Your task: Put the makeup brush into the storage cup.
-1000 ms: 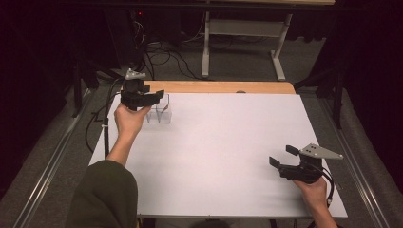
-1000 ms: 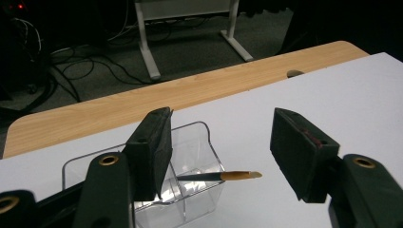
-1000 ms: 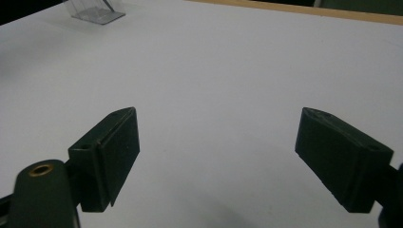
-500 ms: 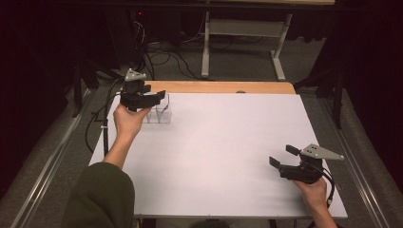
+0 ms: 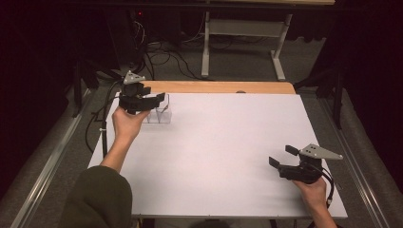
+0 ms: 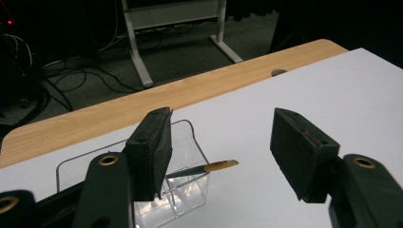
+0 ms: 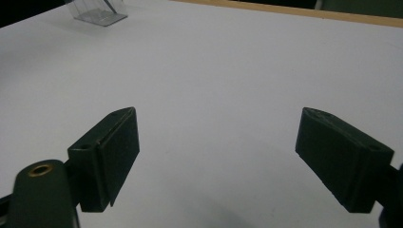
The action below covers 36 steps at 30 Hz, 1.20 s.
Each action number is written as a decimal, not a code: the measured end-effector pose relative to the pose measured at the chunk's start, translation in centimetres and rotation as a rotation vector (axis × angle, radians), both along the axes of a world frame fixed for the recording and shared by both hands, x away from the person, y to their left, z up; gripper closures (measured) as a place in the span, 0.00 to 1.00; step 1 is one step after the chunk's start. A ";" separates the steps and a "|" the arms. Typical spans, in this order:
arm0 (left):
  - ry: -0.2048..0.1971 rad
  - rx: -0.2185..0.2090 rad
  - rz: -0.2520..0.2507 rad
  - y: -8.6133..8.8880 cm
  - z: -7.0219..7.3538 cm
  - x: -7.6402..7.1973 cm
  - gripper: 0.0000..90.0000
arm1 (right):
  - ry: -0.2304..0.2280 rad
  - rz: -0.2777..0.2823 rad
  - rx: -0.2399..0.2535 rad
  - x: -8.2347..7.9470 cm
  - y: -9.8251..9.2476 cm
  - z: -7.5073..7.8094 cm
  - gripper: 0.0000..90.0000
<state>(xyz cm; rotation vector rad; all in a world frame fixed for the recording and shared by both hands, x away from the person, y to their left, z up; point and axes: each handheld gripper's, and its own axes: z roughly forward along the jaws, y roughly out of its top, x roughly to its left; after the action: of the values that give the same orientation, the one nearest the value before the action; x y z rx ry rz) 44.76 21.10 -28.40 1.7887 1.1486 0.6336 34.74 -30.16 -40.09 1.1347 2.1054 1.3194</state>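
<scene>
Left gripper point(image 6: 221, 156) fingers spread over the clear organizer point(image 6: 183, 190) at table 10 o'clock — centre on the brush point(image 6: 209, 168) tip before pinching; right gripper point(image 7: 230, 159) spread, empty.

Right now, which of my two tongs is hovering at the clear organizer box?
The left tongs, at the table's far left corner, jaws open above the clear organizer box holding a brush. The right tongs sit open at the near right.

Clear glossy plastic against matt white

You have a transparent, shiny plastic holder point(image 6: 183, 190) at the far left on the smooth matt white tabletop point(image 5: 223, 152), edged by pale wood-grain board point(image 5: 218, 87); your gripper pads point(image 7: 116, 152) look matt black and rubbery
</scene>
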 end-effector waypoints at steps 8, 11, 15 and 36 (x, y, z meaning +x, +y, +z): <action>-0.002 -0.012 0.001 0.5 0.0 -0.8 0.44 | -0.002 -0.002 -0.002 0.0 0.0 0.0 0.18; -0.005 -0.015 0.002 0.7 0.0 -1.2 0.44 | -0.001 -0.001 -0.006 0.0 0.0 0.0 0.18; -0.004 -0.020 0.006 1.0 0.1 -1.4 0.44 | 0.001 -0.002 -0.004 0.0 0.1 0.0 0.18; -0.016 -0.053 -0.013 1.6 0.1 -2.8 0.45 | -0.008 -0.003 -0.006 0.0 0.0 0.0 0.18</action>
<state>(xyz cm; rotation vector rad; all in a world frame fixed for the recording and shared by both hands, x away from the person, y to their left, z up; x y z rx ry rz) 41.93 22.72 -28.31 1.7419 1.1315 0.6038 34.71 -30.12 -40.07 1.1282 2.0998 1.3135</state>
